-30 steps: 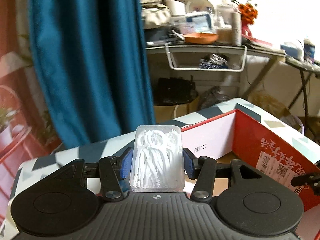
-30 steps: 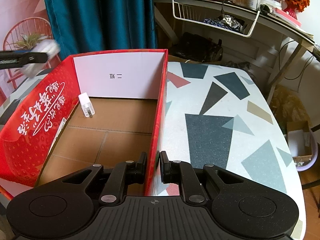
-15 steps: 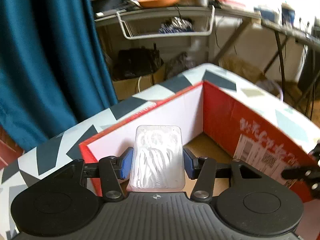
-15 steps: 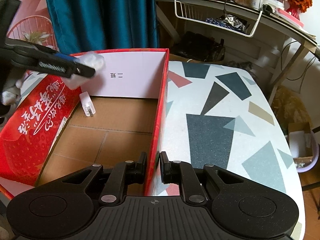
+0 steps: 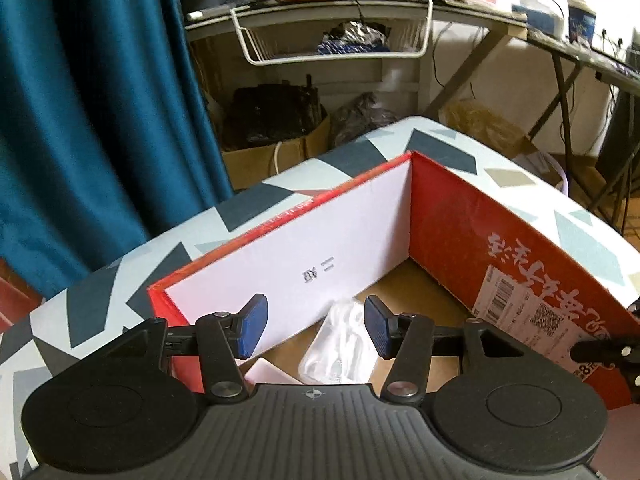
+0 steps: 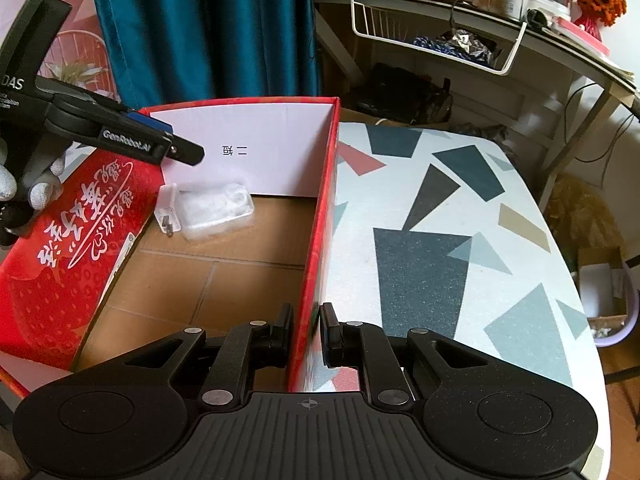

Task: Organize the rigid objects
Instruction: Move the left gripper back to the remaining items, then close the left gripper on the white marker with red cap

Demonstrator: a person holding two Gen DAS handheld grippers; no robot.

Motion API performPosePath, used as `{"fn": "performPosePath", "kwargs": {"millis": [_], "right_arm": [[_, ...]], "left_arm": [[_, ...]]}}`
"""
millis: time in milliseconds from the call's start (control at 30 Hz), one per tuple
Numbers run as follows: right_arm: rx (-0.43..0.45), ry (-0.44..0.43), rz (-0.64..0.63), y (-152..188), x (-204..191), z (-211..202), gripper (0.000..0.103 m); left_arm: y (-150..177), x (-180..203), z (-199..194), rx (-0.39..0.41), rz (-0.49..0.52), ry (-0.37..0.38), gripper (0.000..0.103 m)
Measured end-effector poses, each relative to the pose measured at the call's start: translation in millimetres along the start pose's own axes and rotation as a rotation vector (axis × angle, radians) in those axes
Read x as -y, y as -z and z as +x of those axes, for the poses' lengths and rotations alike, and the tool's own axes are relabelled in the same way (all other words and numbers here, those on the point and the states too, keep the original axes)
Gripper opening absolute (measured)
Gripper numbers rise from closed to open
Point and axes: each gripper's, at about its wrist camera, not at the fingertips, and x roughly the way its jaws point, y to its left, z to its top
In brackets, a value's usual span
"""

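A clear plastic case of white floss picks (image 5: pixel 340 344) lies on the floor of the red cardboard box (image 5: pixel 472 240), by its white far wall; it also shows in the right wrist view (image 6: pixel 218 210). A white charger plug (image 6: pixel 167 208) lies just left of it, its corner showing in the left wrist view (image 5: pixel 268 372). My left gripper (image 5: pixel 316 328) is open and empty above the case, seen over the box's left wall in the right wrist view (image 6: pixel 160 140). My right gripper (image 6: pixel 306 334) is shut on the box's right wall (image 6: pixel 320 220).
The box stands on a table (image 6: pixel 460 240) with a grey, white and dark geometric pattern. A blue curtain (image 5: pixel 80 100) hangs behind. A cluttered desk with a white wire basket (image 6: pixel 432 40) stands beyond the table. A small lilac bin (image 6: pixel 612 304) sits on the floor at right.
My left gripper carried the floss pick case over the box, opened and let it go. The case now lies on the box floor beside the plug. My right gripper has not moved.
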Motion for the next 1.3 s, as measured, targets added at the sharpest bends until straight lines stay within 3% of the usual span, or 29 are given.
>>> {"fn": "performPosePath", "kwargs": {"millis": [267,433,733,900,1100,1300], "right_arm": [[0.001,-0.007,0.018,1,2,-1,0.013],[0.003,-0.007,0.016,1,3,0,0.013],[0.007,-0.009,0.023,1,3,-1,0.013],[0.007,-0.008,0.022,1,3,-1,0.013],[0.007,-0.007,0.02,2,3,-2,0.013],[0.012,-0.009,0.028,2,4,-2,0.013]], "left_arm": [[6,-22,-50,0.105,-0.068,-0.04,0.056],[25,-48,-83,0.129,-0.143,-0.083,0.056],[94,-93,-109,0.055,-0.287,-0.153,0.056],[136,-96,-107,0.013,-0.327,-0.159,0.036],[165,-90,-94,-0.044,-0.394,-0.142,0.032],[181,-86,-83,-0.101,-0.421,-0.138,0.021]]}}
